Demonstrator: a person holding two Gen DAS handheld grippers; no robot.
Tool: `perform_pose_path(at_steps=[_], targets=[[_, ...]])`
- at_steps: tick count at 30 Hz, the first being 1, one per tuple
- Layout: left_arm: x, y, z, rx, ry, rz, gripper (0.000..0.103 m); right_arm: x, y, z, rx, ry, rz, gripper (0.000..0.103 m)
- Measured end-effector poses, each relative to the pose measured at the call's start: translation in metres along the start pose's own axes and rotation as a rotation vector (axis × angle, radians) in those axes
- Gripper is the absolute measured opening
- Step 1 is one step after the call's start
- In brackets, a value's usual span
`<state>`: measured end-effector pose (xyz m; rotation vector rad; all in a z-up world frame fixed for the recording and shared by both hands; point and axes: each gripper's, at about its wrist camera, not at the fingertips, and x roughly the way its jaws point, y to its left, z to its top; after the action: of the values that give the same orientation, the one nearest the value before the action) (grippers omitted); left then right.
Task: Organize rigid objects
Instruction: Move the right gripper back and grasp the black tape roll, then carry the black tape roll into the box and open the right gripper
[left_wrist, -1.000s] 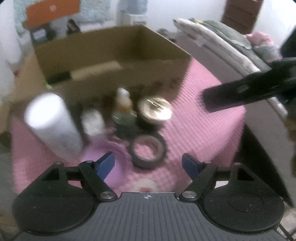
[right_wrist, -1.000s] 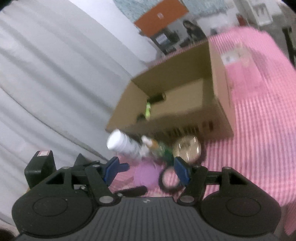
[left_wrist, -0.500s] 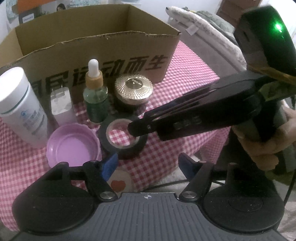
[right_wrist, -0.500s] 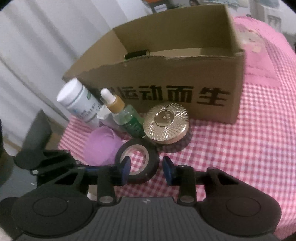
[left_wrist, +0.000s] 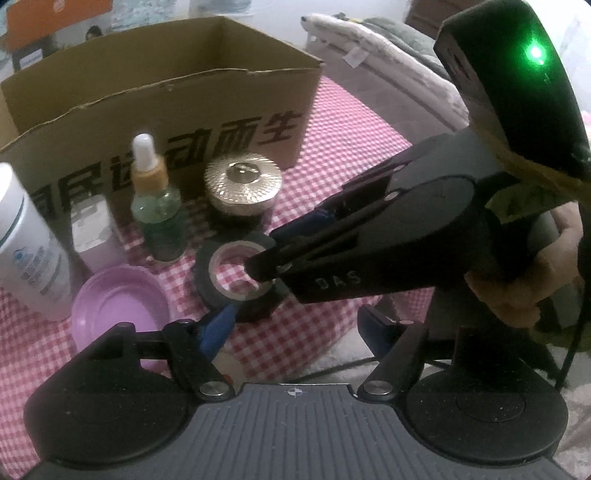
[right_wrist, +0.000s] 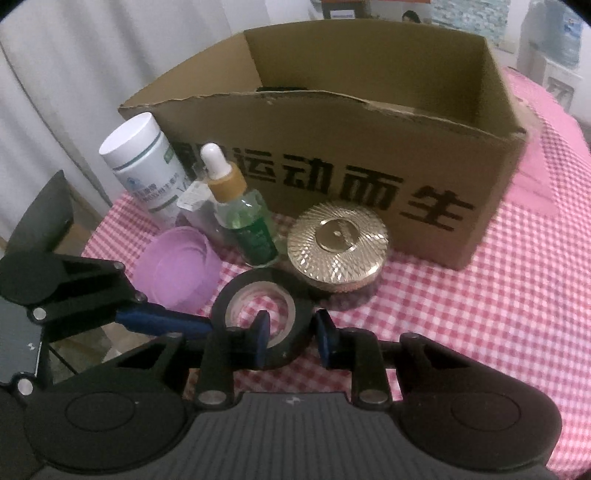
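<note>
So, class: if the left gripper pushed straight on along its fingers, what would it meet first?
Probably the right gripper, which crosses just ahead of the left gripper and straddles the wall of the black tape roll. Depth is hard to judge.

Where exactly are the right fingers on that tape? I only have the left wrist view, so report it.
Observer: The right gripper straddles the tape wall, one finger inside the hole and one outside. The fingers have just been closing and look pressed on it.
Operator: Now check inside the box.
Observer: The box has a dark item against its far wall. Most of its floor is hidden.
</note>
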<state>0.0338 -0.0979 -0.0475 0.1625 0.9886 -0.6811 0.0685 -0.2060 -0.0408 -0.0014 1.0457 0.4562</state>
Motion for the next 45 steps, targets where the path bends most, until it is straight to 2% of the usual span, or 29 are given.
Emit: perform_pose_path(at_steps=[6,11,18,29,32,37,45], targets=[[0.008,-0.012,0.001,0.100,-0.003,0.116,0.076,-0.017,-0.015,-0.014,0.054,-0.003,-0.026,0.028],[0.021,-0.019,0.005,0.166,0.019,0.160,0.076,-0.024,-0.024,-0.019,0.091,-0.012,-0.020,0.028],[0.034,-0.020,0.011,0.153,0.043,0.166,0.071,-0.019,-0.024,-0.019,0.104,-0.019,-0.002,0.028],[0.037,-0.023,0.014,0.171,0.012,0.160,0.062,-0.026,-0.026,-0.019,0.101,-0.036,0.007,0.028],[0.030,-0.022,0.014,0.157,0.005,0.148,0.062,-0.024,-0.027,-0.019,0.105,-0.036,-0.002,0.024],[0.019,-0.023,0.011,0.150,-0.020,0.133,0.062,-0.029,-0.029,-0.022,0.121,-0.045,-0.008,0.023],[-0.026,-0.029,0.014,0.159,-0.119,0.137,0.062,-0.073,-0.009,-0.021,0.109,-0.141,-0.039,0.022]])
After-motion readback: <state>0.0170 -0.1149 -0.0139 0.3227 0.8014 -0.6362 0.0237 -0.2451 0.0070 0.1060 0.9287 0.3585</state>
